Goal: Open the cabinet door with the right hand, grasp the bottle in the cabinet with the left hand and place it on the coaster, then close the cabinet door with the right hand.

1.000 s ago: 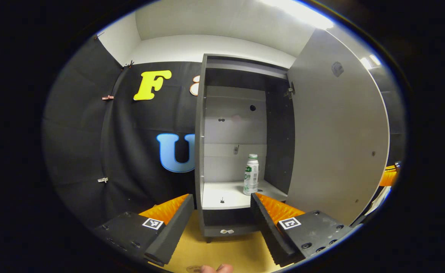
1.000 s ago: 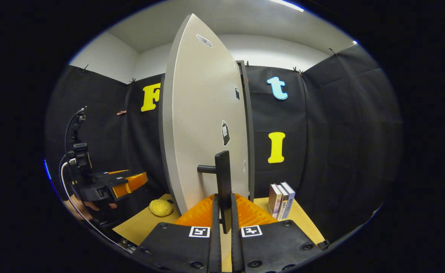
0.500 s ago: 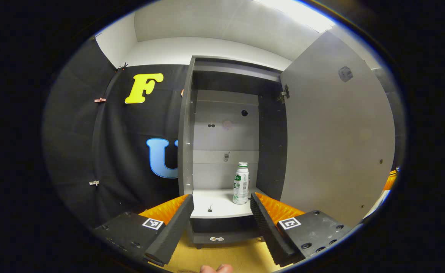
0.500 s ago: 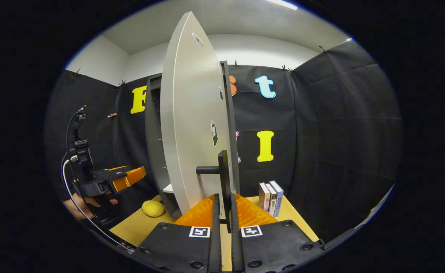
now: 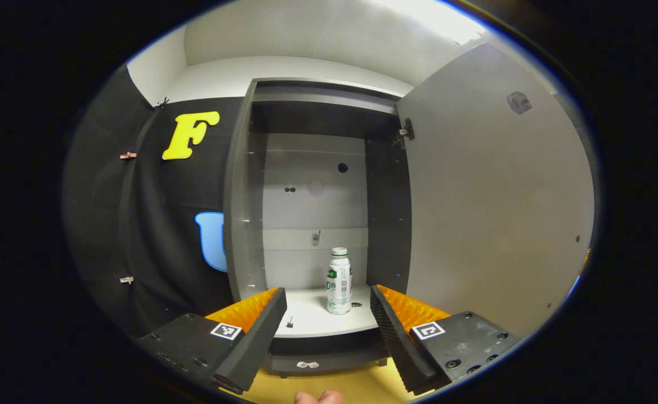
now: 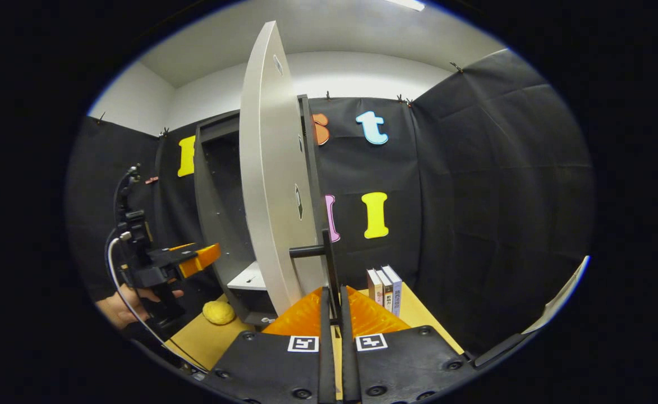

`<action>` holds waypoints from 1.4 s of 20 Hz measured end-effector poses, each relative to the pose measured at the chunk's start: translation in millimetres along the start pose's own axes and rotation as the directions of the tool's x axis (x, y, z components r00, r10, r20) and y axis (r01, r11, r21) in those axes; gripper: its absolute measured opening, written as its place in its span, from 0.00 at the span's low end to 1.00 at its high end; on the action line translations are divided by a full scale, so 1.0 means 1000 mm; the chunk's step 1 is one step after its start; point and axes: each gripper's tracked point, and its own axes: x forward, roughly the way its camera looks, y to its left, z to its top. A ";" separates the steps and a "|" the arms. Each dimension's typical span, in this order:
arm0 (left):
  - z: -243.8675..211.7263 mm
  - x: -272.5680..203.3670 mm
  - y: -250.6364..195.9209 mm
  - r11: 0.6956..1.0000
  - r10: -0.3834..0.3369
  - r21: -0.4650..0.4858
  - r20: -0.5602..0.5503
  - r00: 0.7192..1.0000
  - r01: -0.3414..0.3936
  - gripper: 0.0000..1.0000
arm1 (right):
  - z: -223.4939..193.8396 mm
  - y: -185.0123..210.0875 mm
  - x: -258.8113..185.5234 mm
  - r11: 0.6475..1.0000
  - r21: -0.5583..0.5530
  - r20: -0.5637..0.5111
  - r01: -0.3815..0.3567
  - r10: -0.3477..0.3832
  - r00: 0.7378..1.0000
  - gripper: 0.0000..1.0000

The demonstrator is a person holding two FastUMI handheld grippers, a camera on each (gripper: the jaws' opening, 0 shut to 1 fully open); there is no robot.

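Bottle [image 5: 339, 281] stands upright, cap up; left gripper [image 5: 329, 306] released, right gripper [image 6: 333, 306] clenching door handle [image 6: 326, 264].

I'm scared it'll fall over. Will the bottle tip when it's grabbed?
Maybe. The bottle is tall and narrow and stands upright alone on the shelf, so a sideways nudge could tip it. It looks like smooth plastic, probably a bit slippery, not breakable.

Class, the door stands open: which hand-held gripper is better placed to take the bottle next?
Left. The left hand-held gripper is open, facing the bottle; the right hand-held gripper is clamped on the door handle.
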 end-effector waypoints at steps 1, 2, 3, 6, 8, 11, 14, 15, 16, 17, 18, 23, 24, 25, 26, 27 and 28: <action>0.001 0.009 -0.006 1.000 -0.008 0.003 0.005 1.000 0.008 0.92 | 0.003 -0.002 -0.004 1.000 -0.007 0.004 -0.004 0.004 1.000 0.10; 0.001 0.020 -0.012 1.000 -0.021 0.007 0.006 1.000 0.021 0.92 | 0.005 -0.007 -0.004 1.000 -0.021 0.010 0.004 -0.003 1.000 0.10; 0.000 0.032 -0.017 1.000 -0.028 0.002 0.003 1.000 0.028 0.93 | 0.007 -0.012 -0.006 0.999 -0.032 0.018 0.013 -0.012 1.000 0.12; -0.010 0.065 -0.030 0.998 -0.047 -0.047 -0.016 0.999 0.046 0.93 | 0.005 -0.033 -0.006 0.997 -0.024 0.033 0.074 -0.073 0.997 0.11; -0.013 0.089 -0.034 0.998 -0.046 -0.043 -0.020 0.999 0.046 0.95 | 0.007 -0.043 -0.008 0.993 -0.003 0.041 0.122 -0.122 0.992 0.35; -0.025 0.122 -0.034 0.999 -0.024 -0.025 -0.036 0.999 0.023 0.92 | 0.018 -0.055 -0.005 0.985 0.002 0.094 0.171 -0.170 0.981 1.00; -0.039 0.151 -0.029 1.000 0.010 -0.028 -0.054 0.999 -0.012 0.95 | 0.012 -0.064 0.003 0.983 0.009 0.085 0.185 -0.185 0.979 0.97; -0.043 0.161 -0.028 0.999 0.017 -0.028 -0.058 0.998 -0.019 0.95 | 0.009 -0.068 0.002 0.981 0.000 0.077 0.193 -0.193 0.978 0.98; -0.048 0.174 -0.027 0.999 0.021 -0.023 -0.062 0.998 -0.023 0.95 | 0.007 -0.072 0.001 0.980 -0.005 0.065 0.198 -0.197 0.978 0.98; -0.052 0.185 -0.025 0.999 0.030 -0.011 -0.067 0.997 -0.031 0.95 | 0.007 -0.076 0.001 0.980 -0.005 0.060 0.201 -0.201 0.978 0.98; -0.058 0.195 -0.023 0.999 0.041 -0.001 -0.074 0.996 -0.042 0.95 | 0.009 -0.077 0.003 0.979 -0.004 0.067 0.203 -0.203 0.977 0.98; -0.083 0.244 -0.019 0.998 0.067 0.000 -0.105 0.992 -0.067 0.95 | 0.008 -0.095 0.014 0.974 0.004 0.065 0.225 -0.225 0.972 0.98; -0.088 0.252 -0.019 0.998 0.068 -0.001 -0.111 0.991 -0.069 0.95 | 0.008 -0.097 0.015 0.974 0.005 0.066 0.228 -0.228 0.971 0.98; -0.093 0.260 -0.018 0.997 0.075 0.002 -0.117 0.990 -0.075 0.95 | 0.008 -0.100 0.018 0.973 0.006 0.065 0.231 -0.231 0.971 0.98; -0.097 0.266 -0.017 0.996 0.086 0.005 -0.123 0.989 -0.086 0.95 | 0.007 -0.104 0.021 0.972 0.005 0.064 0.236 -0.235 0.970 0.98; -0.100 0.273 -0.015 0.995 0.096 0.005 -0.124 0.988 -0.096 0.95 | 0.007 -0.106 0.023 0.972 0.005 0.063 0.237 -0.237 0.970 0.97; -0.103 0.278 -0.012 0.995 0.104 0.004 -0.129 0.986 -0.104 0.95 | 0.006 -0.106 0.025 0.972 0.002 0.061 0.234 -0.234 0.970 0.98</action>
